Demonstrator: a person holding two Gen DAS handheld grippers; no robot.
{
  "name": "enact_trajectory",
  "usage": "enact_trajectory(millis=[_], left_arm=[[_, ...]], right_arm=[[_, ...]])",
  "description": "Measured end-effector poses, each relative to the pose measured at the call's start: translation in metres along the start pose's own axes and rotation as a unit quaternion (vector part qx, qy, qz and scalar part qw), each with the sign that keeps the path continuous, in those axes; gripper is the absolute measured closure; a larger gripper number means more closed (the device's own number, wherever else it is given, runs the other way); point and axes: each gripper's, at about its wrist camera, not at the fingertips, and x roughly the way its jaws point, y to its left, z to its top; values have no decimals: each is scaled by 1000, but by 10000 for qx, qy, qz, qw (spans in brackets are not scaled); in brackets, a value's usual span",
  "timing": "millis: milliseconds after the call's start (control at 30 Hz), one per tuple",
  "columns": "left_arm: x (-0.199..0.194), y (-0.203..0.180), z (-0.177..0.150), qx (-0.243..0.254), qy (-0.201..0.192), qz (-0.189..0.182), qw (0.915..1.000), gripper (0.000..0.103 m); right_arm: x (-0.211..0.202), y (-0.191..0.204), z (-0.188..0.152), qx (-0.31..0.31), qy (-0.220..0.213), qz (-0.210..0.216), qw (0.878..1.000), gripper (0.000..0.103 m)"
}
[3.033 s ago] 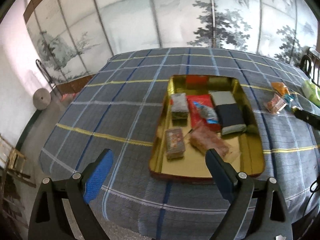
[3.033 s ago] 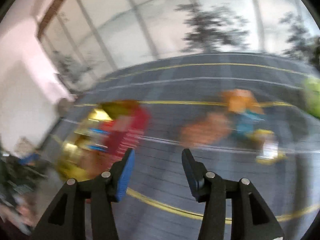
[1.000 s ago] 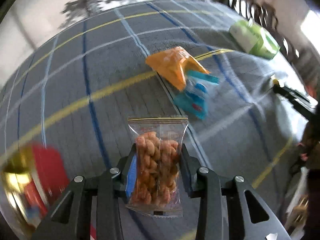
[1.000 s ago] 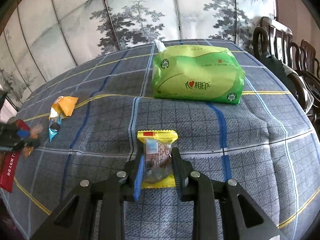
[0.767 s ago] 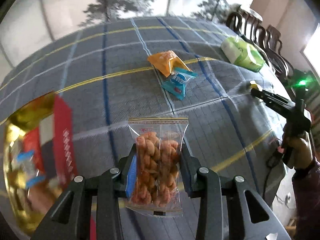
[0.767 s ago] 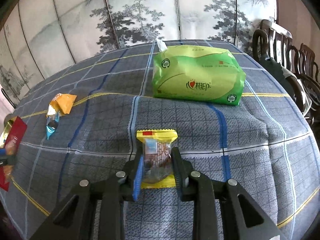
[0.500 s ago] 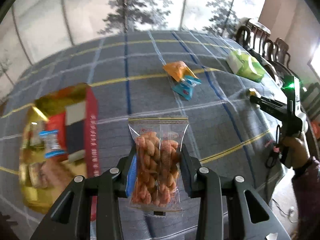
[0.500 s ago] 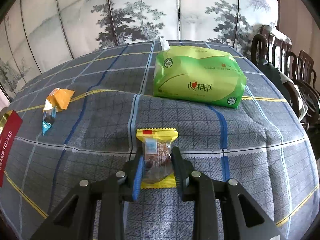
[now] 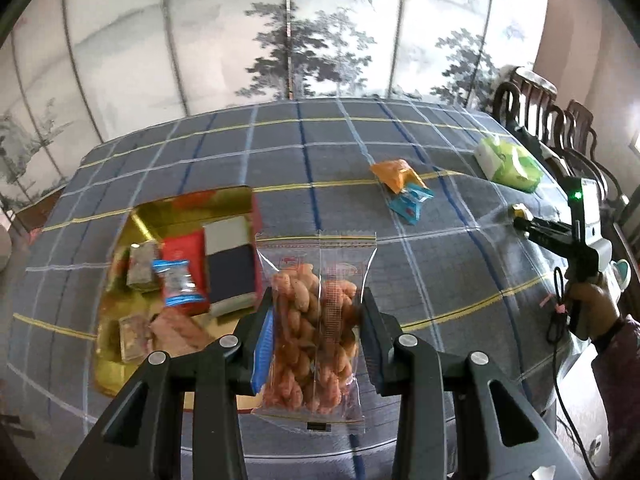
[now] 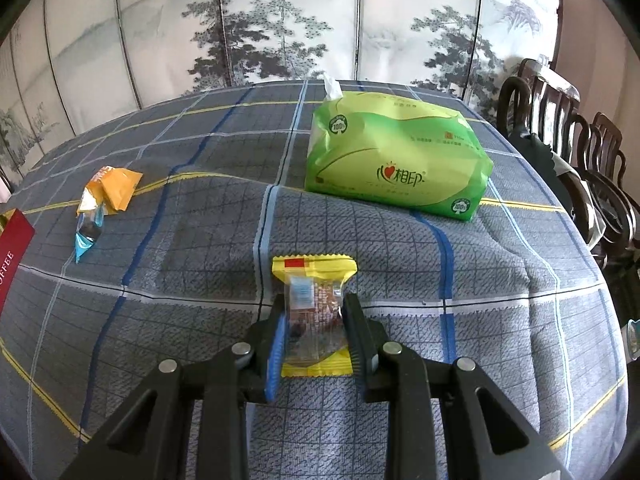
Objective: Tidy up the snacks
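Left hand-held gripper: it is squeezed tight on a clear bag of twisted orange snacks. The bag is held up in the air, above the near edge of the counter, just to the right of the gold tray.

Right hand-held gripper: it is pinched on a small yellow snack pack. A brown treat is seen through the clear middle of the pack. The pack is held low over the checked cloth; whether it touches the cloth cannot be told.

Gold tray: it is set on the left part of the counter. A red pack, a blue and clear candy pack, a gray and dark blue box and some small brown packs are laid inside it.

Orange packet: it is laid on the cloth, well apart from the tray. A blue packet is touching it.

Green tissue pack: it is set far back on the counter, with a white tissue poking out of the top.

Background: a painted screen with gray trees is stood behind the counter, and dark wooden chairs are lined up on the right.
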Motion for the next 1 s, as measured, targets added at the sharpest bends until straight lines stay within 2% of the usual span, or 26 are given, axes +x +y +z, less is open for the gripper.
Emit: enact_trajectory(millis=[400, 767, 1000], left_arm=[[1, 53, -9, -480, 55, 365, 9982, 69], [6, 119, -15, -1052, 150, 847, 9907, 69], [21, 126, -18, -1069, 316, 886, 9898, 69]], right_arm=[[0, 0, 0, -6, 0, -8, 10000, 76], [0, 0, 0, -6, -1, -5, 10000, 76], [0, 0, 0, -9, -1, -7, 10000, 76]])
